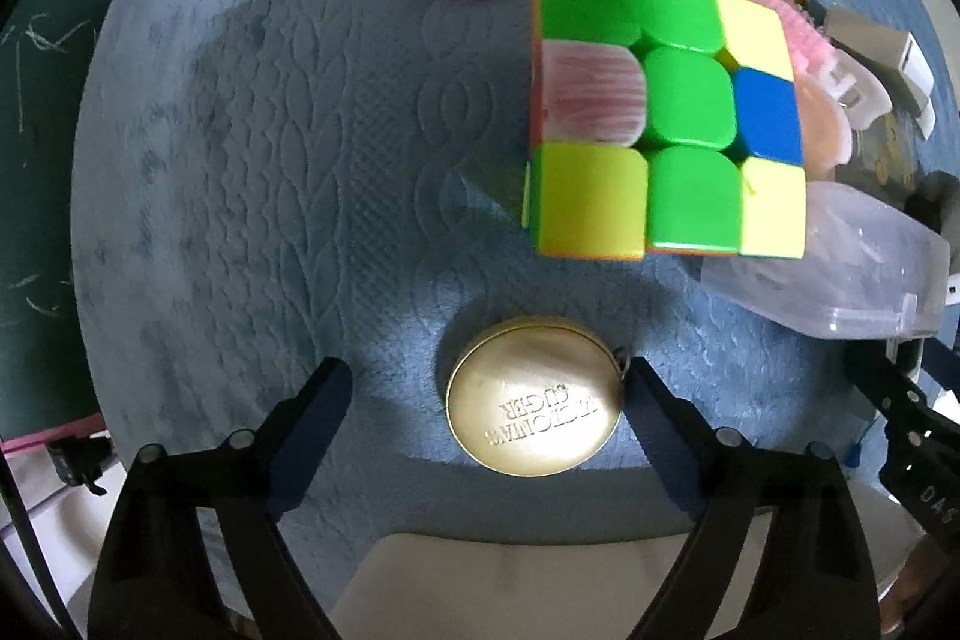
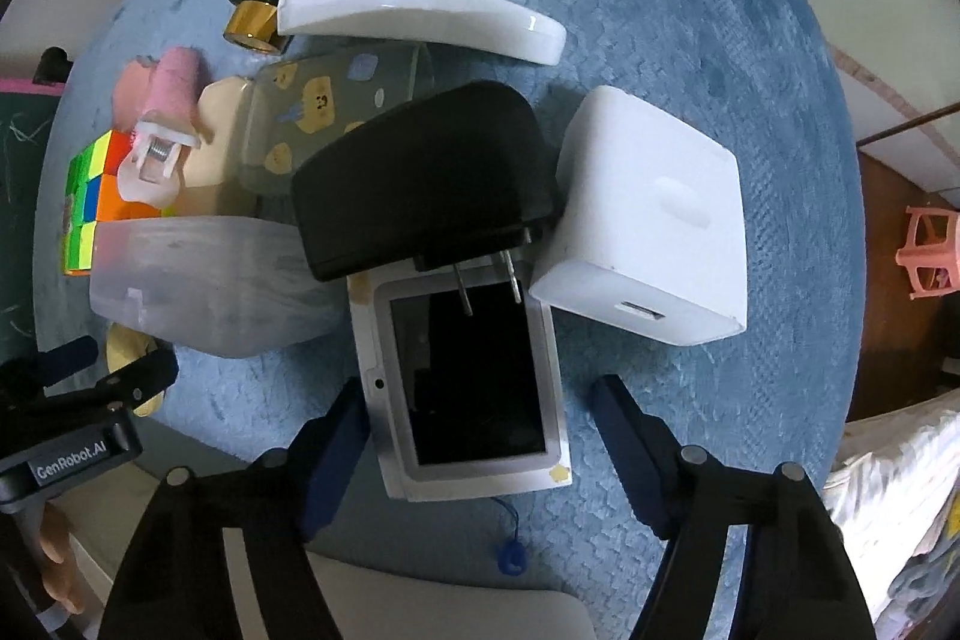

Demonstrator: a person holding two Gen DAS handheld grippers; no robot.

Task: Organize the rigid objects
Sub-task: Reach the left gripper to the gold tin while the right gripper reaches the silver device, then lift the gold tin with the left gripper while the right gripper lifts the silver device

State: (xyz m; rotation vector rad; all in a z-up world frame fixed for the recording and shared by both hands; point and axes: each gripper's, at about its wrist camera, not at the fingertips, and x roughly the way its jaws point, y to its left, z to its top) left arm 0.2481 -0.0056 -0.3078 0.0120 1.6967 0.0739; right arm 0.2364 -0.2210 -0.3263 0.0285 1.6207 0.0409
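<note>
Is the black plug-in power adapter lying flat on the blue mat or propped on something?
Propped. The black plug-in power adapter rests tilted, its two metal prongs lying over the white-framed dark-screened device.

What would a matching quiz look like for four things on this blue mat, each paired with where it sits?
Things:
1. gold tin
2. black charger
3. puzzle cube
4. white cube adapter

Places:
A. just right of the black charger
B. between the left tongs' fingers
C. resting on the small screen device
D. beside the pink comb

Pairs: 1-B, 2-C, 3-D, 4-A
</note>
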